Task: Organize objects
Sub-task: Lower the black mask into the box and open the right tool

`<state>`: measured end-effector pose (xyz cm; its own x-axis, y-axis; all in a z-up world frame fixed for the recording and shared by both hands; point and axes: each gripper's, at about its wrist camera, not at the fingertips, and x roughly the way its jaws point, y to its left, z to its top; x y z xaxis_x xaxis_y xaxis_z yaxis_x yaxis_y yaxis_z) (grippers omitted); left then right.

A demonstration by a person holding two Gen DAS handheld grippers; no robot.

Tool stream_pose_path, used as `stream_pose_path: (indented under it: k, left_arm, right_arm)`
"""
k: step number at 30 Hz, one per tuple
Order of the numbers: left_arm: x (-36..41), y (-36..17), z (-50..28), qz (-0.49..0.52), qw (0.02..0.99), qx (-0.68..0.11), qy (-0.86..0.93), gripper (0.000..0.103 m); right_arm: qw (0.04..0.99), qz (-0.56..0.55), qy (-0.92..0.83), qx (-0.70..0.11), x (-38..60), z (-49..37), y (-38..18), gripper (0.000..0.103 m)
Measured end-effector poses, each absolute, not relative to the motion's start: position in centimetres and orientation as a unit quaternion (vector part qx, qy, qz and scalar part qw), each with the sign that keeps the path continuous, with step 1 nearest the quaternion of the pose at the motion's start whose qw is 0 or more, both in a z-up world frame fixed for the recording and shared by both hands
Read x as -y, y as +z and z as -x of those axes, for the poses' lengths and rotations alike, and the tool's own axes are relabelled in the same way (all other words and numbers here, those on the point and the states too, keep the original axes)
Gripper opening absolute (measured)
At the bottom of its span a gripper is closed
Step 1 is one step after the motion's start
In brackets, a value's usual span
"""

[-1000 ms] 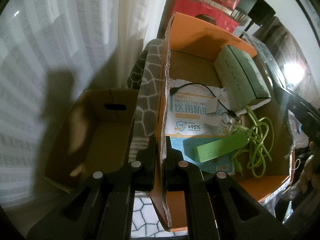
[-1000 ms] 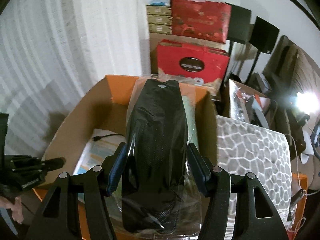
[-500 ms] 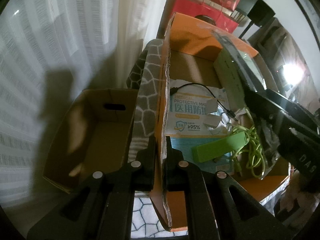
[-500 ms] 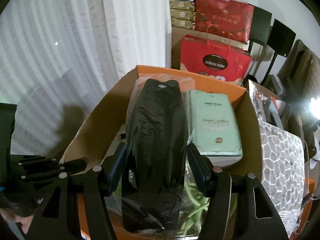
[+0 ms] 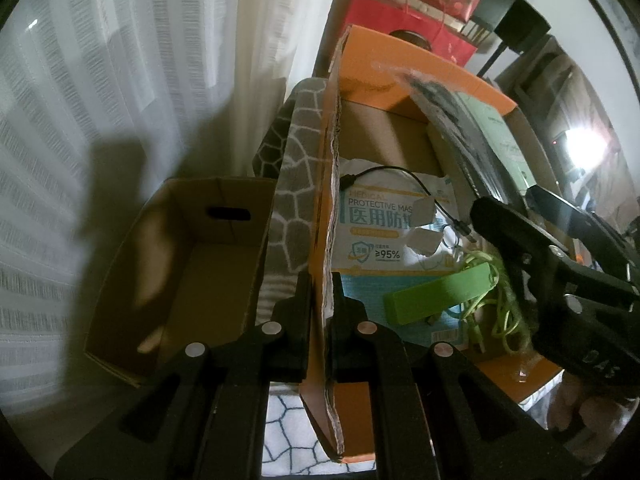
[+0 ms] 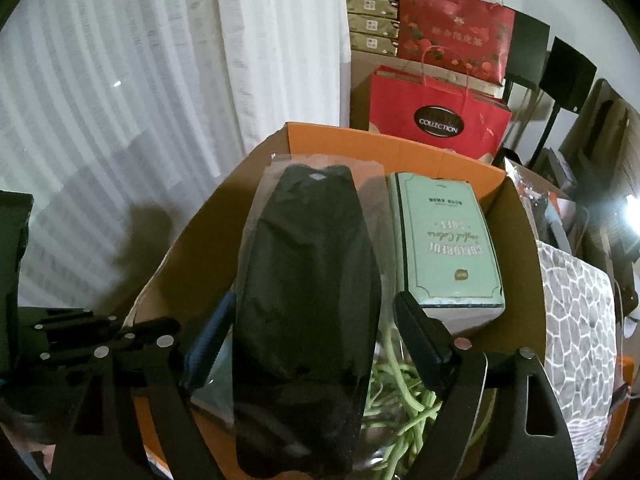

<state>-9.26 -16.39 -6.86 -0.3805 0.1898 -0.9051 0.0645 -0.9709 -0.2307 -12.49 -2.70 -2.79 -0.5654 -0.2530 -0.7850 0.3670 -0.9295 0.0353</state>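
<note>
While the left gripper (image 5: 322,304) is pinching the near wall of the orange box (image 5: 424,64) to steady it, the right gripper (image 6: 310,334) is releasing one bagged black mask pack (image 6: 308,280) over the box, its jaws having just been spreading and now standing clear of the bag. Next move, judged: withdrawing without snagging the film. Contents, near to far: one green power bank (image 5: 438,294), one green cable (image 5: 500,312), one mask packet (image 5: 380,228), one mint box (image 6: 448,248).

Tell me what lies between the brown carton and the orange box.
A grey cloth with white web lines hangs between brown carton and orange box; the left wrist view shows it.
</note>
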Motion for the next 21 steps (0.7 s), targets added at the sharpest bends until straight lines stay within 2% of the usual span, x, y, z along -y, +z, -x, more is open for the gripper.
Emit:
stream_pose_path:
  k: [21]
  left_arm:
    - [16.6,-7.3,9.4,0.560,0.036,0.113,0.820,0.007]
  right_arm:
    - [0.152,-0.404,-0.900,-0.049,-1.7,11.3,0.2,0.094]
